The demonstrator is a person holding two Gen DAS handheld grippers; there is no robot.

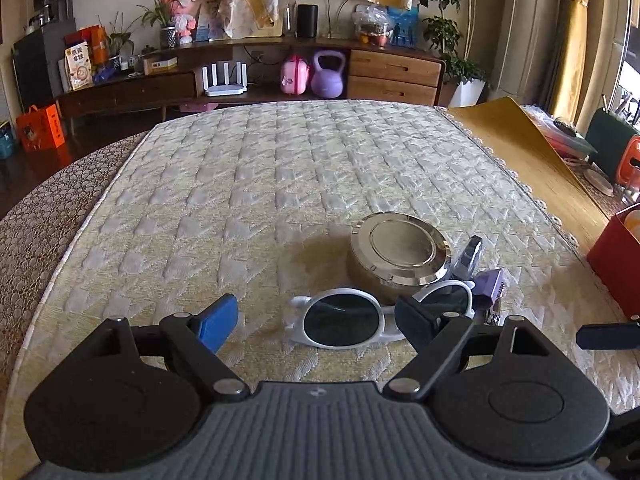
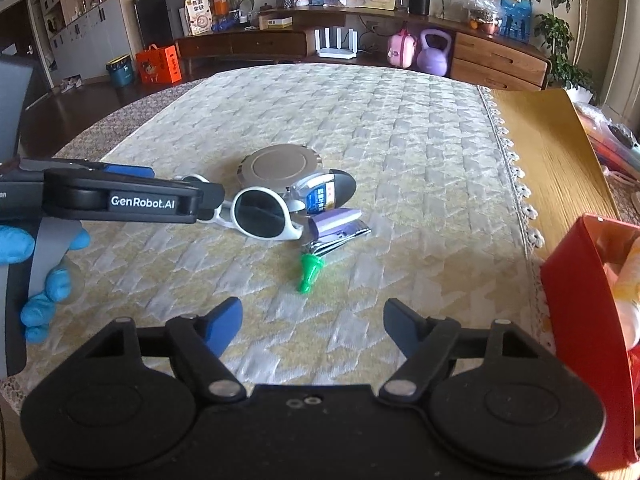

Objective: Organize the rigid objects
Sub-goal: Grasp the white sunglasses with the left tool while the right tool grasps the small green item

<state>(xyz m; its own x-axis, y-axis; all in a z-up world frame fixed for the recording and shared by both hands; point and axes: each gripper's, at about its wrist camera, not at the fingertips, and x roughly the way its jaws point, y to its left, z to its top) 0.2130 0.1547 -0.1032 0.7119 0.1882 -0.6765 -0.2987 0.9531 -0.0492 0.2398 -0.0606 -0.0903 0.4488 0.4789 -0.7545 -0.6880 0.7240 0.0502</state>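
White sunglasses [image 1: 344, 318] with dark lenses lie on the quilted cloth, touching a round metal tin [image 1: 400, 250]. My left gripper [image 1: 316, 322] is open and low over the cloth. One lens lies between its fingers, and its right finger overlaps the bridge. In the right wrist view the sunglasses [image 2: 260, 212], the tin [image 2: 280, 166], a small bottle [image 2: 324, 194] with a blue label, a purple block [image 2: 334, 220], a metal clipper [image 2: 344, 236] and a green plastic piece [image 2: 310, 270] form one cluster. My right gripper [image 2: 314, 326] is open and empty, just short of the green piece.
A red box [image 2: 580, 320] stands at the right, holding something pale. The cloth's lace edge [image 2: 516, 168] meets bare wooden table [image 2: 552, 152] on the right. A blue-gloved hand [image 2: 40, 280] holds the left gripper's handle. A sideboard [image 1: 384, 68] with clutter lines the far wall.
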